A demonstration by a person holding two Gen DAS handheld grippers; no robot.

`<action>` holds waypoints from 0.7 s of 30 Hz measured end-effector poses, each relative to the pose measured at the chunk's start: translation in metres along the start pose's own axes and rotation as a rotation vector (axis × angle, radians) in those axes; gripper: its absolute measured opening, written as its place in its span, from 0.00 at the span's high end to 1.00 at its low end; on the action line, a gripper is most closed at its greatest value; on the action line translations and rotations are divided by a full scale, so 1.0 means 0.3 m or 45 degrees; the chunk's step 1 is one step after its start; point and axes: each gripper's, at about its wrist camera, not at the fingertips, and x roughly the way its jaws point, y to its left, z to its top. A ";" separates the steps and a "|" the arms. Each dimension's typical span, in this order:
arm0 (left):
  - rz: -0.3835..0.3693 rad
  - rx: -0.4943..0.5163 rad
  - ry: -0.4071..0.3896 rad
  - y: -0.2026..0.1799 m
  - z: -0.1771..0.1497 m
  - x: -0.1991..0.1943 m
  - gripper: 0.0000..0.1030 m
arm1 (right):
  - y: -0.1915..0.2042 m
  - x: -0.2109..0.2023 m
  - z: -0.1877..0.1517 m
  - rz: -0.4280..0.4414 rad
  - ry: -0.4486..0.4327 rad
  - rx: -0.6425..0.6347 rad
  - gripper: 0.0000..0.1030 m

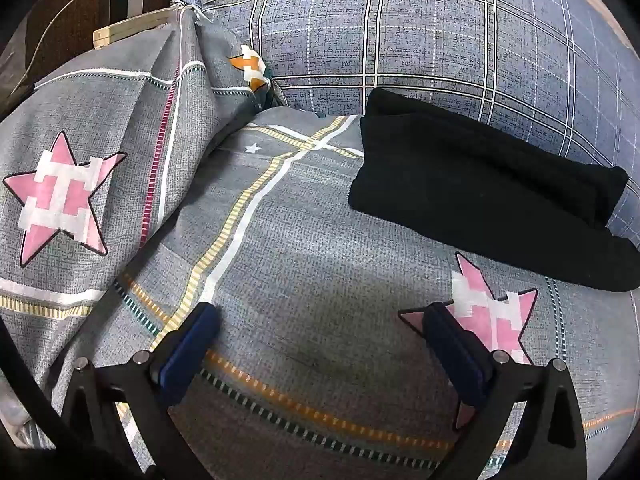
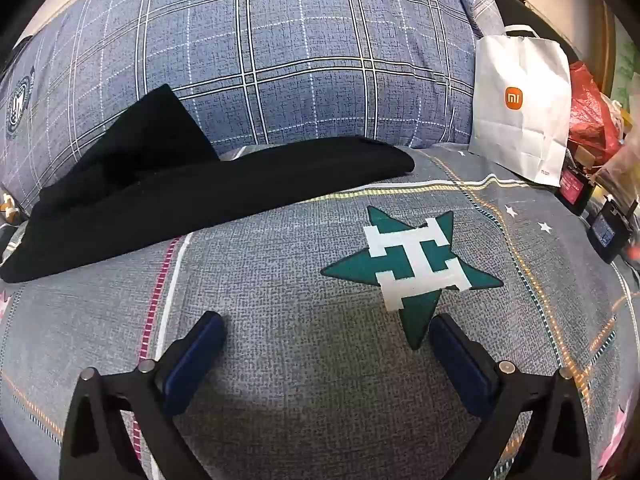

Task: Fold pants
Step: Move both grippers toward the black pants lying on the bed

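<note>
The black pants (image 1: 488, 196) lay already doubled into a thick bundle on the bed (image 1: 304, 248), where the grey star-print sheet met the blue plaid quilt (image 1: 400, 32), one corner riding up against the quilt. They looked soft, limp and fairly light, likely to sag and slide open if lifted by one layer only; a hold on the folded edge or both end corners, pinching all layers, seemed safest. The left gripper (image 1: 320, 324) and the right gripper (image 2: 328, 332) both hovered over bare sheet short of the pants, jaws wide apart and holding nothing. A white paper bag (image 2: 520, 108), a red plastic bag (image 2: 588, 108) and small gadgets crowded the bed's right side, well apart from the pants; nothing blocked the reach.
</note>
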 end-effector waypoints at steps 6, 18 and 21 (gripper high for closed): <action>0.052 -0.036 0.006 -0.022 0.002 0.005 0.00 | -0.002 -0.005 -0.006 0.004 -0.005 0.005 0.00; -0.015 0.049 0.230 -0.092 -0.166 -0.160 0.00 | 0.017 -0.229 -0.155 0.329 0.148 0.238 0.00; 0.073 0.126 0.222 -0.130 -0.211 -0.248 0.00 | 0.010 -0.373 -0.193 0.475 0.070 0.263 0.00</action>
